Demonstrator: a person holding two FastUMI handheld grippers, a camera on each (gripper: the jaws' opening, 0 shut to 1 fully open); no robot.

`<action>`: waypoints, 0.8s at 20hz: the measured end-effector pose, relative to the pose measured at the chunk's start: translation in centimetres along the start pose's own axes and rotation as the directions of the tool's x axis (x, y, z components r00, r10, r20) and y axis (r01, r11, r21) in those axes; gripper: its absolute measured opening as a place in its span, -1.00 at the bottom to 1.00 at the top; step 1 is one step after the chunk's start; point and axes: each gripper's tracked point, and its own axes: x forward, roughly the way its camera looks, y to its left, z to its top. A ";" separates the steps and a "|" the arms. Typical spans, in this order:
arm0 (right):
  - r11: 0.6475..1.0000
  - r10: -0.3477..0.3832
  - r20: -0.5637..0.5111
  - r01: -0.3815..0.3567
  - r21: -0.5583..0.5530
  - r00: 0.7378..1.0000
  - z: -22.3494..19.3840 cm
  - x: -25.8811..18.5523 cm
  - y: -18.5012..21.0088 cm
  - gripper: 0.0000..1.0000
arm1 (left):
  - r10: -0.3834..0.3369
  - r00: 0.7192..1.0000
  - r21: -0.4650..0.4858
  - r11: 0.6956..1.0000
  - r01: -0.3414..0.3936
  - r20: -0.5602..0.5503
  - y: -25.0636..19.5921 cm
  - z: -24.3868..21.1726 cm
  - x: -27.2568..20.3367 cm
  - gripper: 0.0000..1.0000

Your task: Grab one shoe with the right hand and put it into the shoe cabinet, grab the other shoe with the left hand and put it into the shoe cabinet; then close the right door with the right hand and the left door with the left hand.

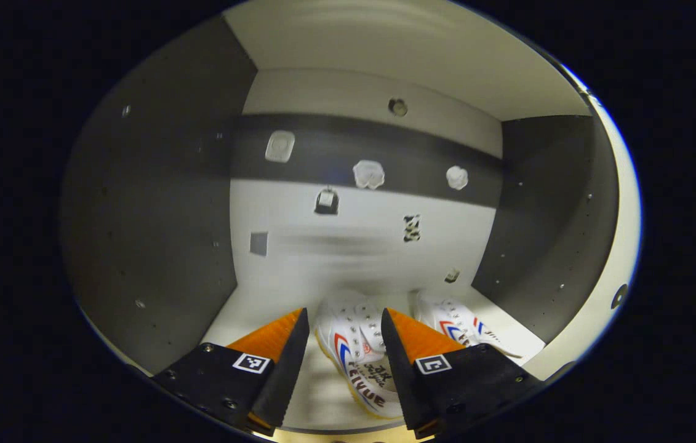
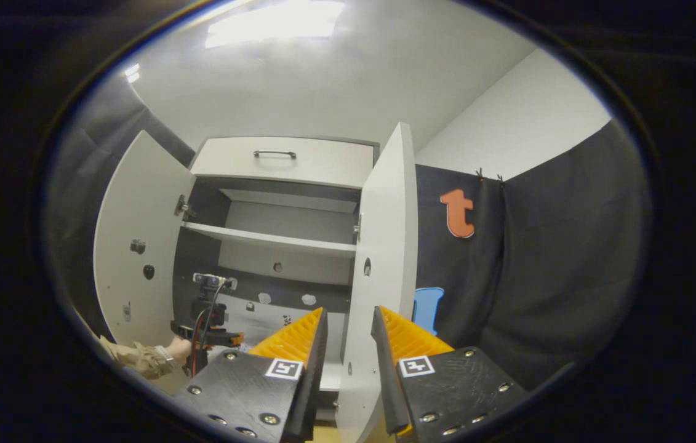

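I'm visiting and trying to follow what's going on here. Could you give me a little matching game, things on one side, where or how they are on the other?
Things:
1. shoes
2. right door
3. left gripper
4. drawer

States:
a. shut, at the cabinet's top
b. swung open, its edge before the right gripper
c. side by side on the cabinet floor
d. open, fingers either side of one shoe, not pressing

Pairs: 1-c, 2-b, 3-d, 4-a

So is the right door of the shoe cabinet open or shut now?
Open. The right door stands swung out from the shoe cabinet, its shelves in view.
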 end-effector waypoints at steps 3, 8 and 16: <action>0.999 0.029 0.001 -0.029 0.015 1.000 -0.1 -0.1 0.3 -0.22 | -0.026 0.996 0.038 0.999 0.023 0.086 -1.9 4.0 -2.8 0.41; 0.997 0.078 0.003 -0.078 0.028 0.997 -0.2 -0.6 0.6 -0.16 | -0.061 0.980 0.090 0.995 0.044 0.187 -5.0 9.0 -8.5 0.41; 0.990 0.135 0.016 -0.136 0.049 0.991 0.0 -1.5 0.5 -0.22 | -0.124 0.966 0.066 0.992 0.112 0.229 -10.3 11.0 -18.4 0.29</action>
